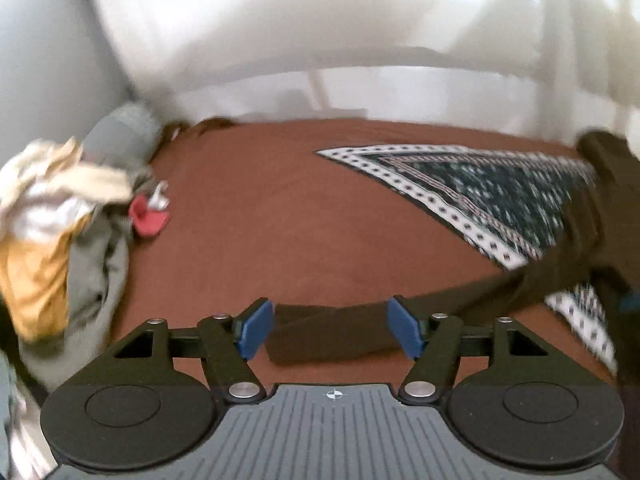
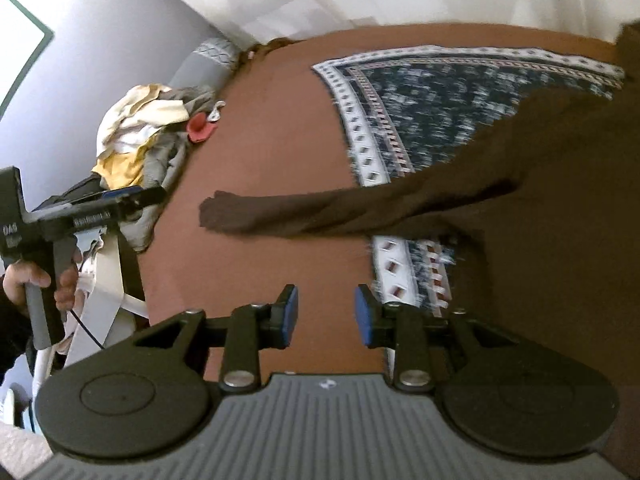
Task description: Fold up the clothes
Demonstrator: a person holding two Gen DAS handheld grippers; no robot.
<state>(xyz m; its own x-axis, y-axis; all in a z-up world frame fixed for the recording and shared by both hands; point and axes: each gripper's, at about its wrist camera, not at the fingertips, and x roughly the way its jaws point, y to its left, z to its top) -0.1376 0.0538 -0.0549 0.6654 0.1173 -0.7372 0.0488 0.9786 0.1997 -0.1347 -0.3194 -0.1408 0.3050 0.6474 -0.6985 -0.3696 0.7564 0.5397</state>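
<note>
A dark brown garment (image 2: 540,248) lies on the rust-brown bed sheet (image 2: 272,120), over a navy-and-white patterned cloth (image 2: 420,100). Its long sleeve (image 2: 320,212) stretches left, ending in a cuff. In the left wrist view the sleeve end (image 1: 332,336) lies flat on the sheet, seen between the blue pads (image 1: 256,330) of my left gripper (image 1: 331,330). The jaws stand wide and do not press on it. From the right wrist view my left gripper (image 2: 156,194) sits just left of the cuff. My right gripper (image 2: 327,316) is open over bare sheet, nothing between its pads.
A heap of cream, yellow and grey clothes (image 1: 60,220) lies at the bed's left edge, with a small red item (image 1: 148,216) beside it. A grey pillow (image 1: 120,136) sits in the far corner. White wall and curtains (image 1: 320,40) back the bed. A hand (image 2: 36,280) holds the left gripper's handle.
</note>
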